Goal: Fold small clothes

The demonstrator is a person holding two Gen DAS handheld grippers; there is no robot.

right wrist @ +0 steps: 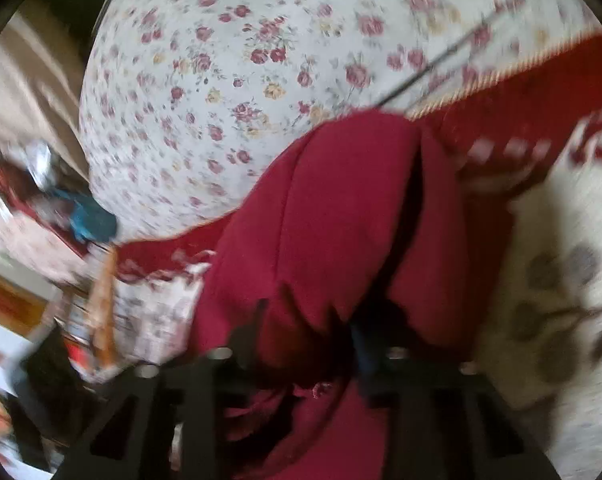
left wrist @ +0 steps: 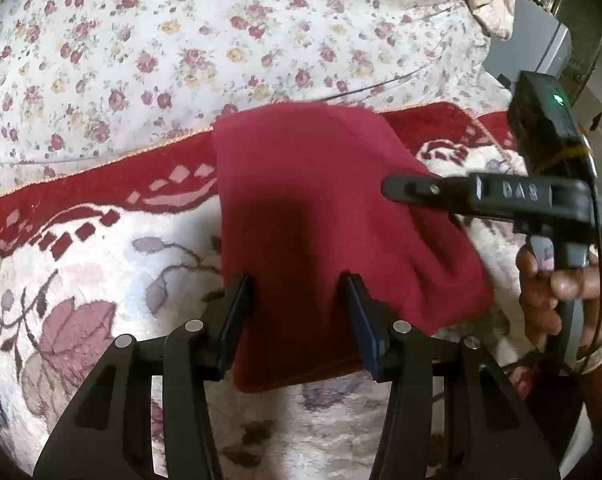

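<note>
A dark red small garment (left wrist: pixel 321 208) lies folded into a rough rectangle on a cream-and-red patterned blanket (left wrist: pixel 81 248). My left gripper (left wrist: pixel 297 280) stands open over the garment's near edge, with flat cloth showing between its fingers. My right gripper (left wrist: pixel 389 190) comes in from the right, seen side-on, its tip on the garment's right edge. The right wrist view is blurred. There the garment (right wrist: pixel 341 220) shows a long fold line, and bunched cloth sits between the right gripper's (right wrist: pixel 309 324) fingers. Whether its pads press the cloth does not show.
A white sheet with small roses (left wrist: pixel 181 40) covers the bed beyond the blanket's red border. A person's hand (left wrist: pixel 549 292) holds the right gripper's handle. A thin dark cable (left wrist: pixel 381 88) crosses the sheet. Cluttered furniture and a blue object (right wrist: pixel 93 224) lie off the bed's left side.
</note>
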